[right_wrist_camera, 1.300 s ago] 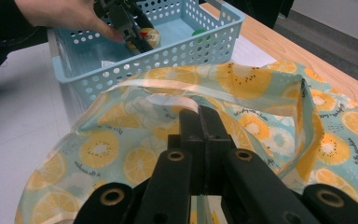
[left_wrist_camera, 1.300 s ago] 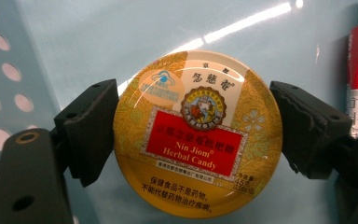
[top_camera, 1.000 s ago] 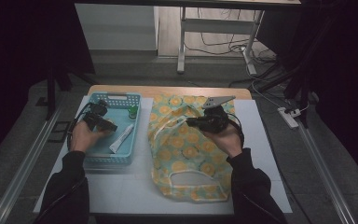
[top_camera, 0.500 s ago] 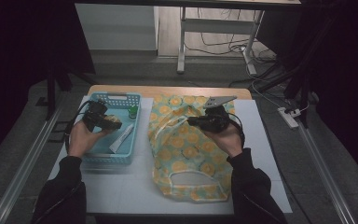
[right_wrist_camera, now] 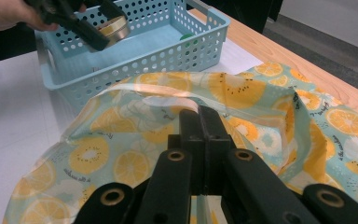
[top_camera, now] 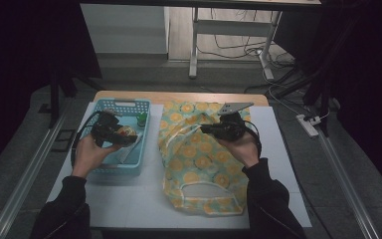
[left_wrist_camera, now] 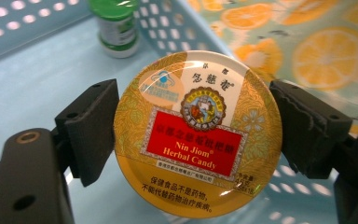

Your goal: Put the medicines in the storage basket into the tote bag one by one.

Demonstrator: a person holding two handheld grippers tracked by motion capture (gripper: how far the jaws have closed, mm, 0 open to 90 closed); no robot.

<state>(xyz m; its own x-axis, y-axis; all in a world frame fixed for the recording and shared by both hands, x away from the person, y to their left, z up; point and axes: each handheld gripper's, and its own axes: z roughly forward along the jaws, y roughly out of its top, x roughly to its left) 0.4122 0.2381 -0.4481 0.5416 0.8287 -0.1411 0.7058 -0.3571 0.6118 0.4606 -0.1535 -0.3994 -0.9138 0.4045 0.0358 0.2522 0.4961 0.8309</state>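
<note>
So the biggest thing on the table [top_camera: 129, 209] is the lemon-print bag [top_camera: 199, 164], lying flat on the white sheet with its mouth edge bunched up toward the middle; just to its left sits the blue basket [top_camera: 110, 168], close beside the bag. The right gripper [top_camera: 205, 128] is over the bag's upper part, and in the right gripper view its jaws are pressed together on a fold of the fabric at the rim [right_wrist_camera: 168, 93], holding that edge up off the table. The left gripper [top_camera: 129, 141] hangs over the basket with the candy tin [left_wrist_camera: 198, 133] clamped between its pads, one on each side of the round rim, lid facing the camera; the tin looks lifted clear of the basket floor. Still in the basket: a small green-capped bottle [left_wrist_camera: 116, 25] near the far wall, and what looks like a white tube [top_camera: 129, 152] under the hand – hard to tell more.

My read: the tin is picked and this is the carry step – basket to bag. Next move needs the left hand to swing right across the basket wall without clipping it, while the right lifts the rim enough to make an actual opening; right now the mouth looks pretty flat, so the tin could just land on top of the fabric.
</note>
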